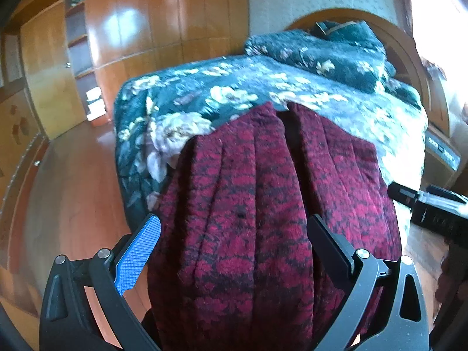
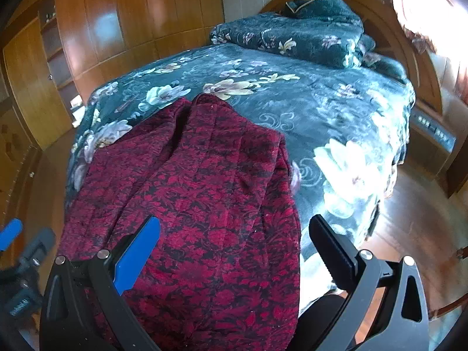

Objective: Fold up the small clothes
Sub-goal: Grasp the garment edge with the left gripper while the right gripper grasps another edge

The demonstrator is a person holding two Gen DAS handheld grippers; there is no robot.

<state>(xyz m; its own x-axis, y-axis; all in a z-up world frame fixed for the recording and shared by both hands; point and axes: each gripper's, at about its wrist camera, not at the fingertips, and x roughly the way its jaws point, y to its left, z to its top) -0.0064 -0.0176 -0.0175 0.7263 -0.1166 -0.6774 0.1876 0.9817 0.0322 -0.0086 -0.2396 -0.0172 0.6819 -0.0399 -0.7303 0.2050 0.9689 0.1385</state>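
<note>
While both grippers hover above the near end of the bed (image 2: 336, 122), neither has hold of anything: the left gripper (image 1: 234, 234) has its jaws spread wide over the dark red patterned garment (image 1: 263, 204), and the right gripper (image 2: 234, 234) is just as wide, straddling the garment's right edge. The garment (image 2: 199, 190) lies on the floral bedspread (image 1: 234, 87) at the foot corner, its near end apparently hanging over the edge — how far down cannot be seen. It sits in long lengthwise ridges rather than flat, and the fabric looks thick. My worry is that a pinch from here would catch only one ridge, or snag the bedspread underneath, so the fold drags crooked — or the overhang's weight pulls the piece off the bed.
</note>
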